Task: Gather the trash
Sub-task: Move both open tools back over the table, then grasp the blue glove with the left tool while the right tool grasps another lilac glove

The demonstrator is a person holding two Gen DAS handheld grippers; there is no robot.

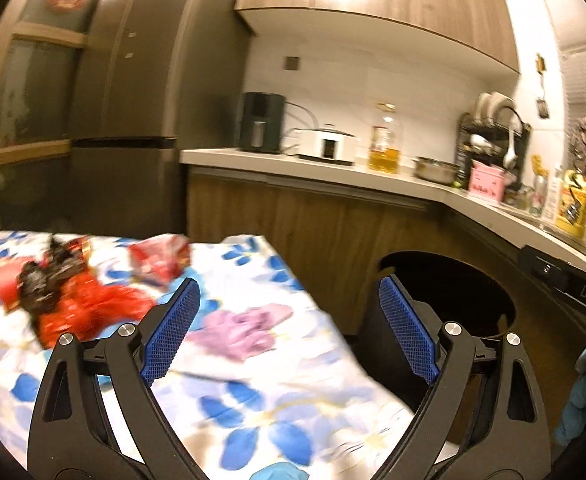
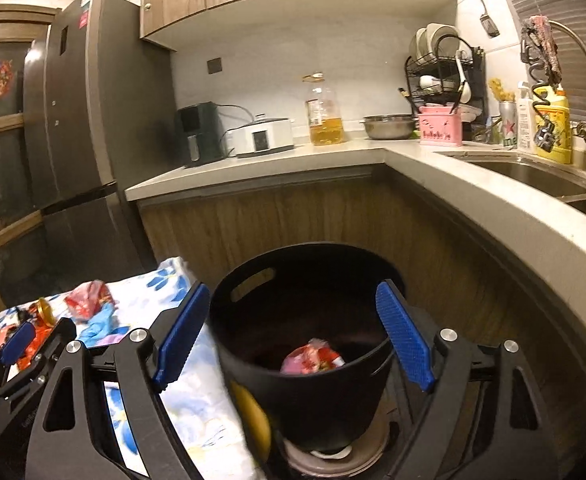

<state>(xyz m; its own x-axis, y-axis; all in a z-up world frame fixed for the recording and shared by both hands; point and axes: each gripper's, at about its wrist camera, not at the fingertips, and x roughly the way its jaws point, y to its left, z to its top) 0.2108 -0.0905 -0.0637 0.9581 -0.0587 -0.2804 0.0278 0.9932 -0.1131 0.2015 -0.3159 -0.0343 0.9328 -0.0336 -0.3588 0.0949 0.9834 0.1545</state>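
Both grippers, left [image 1: 289, 328] and right [image 2: 293, 336], had spread, empty jaws; one wrapper [image 2: 313, 358] lay in the bin [image 2: 305, 388], several wrappers [image 1: 73, 288] remained on the bench [image 1: 253, 400].

Warm overhead glare, dim corners, fisheye bending; left view blurred, perhaps from motion.

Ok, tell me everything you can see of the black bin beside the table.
The black bin is a round, matte, plastic-looking tub that narrows toward its base. It has an oval handle slot cut near the rim. It stands upright and uncovered on a round base on the floor, between the floral-cloth table and the wooden counter cabinets. Inside lies a crumpled red-and-pink wrapper. The open right gripper hovers over it, holding nothing.
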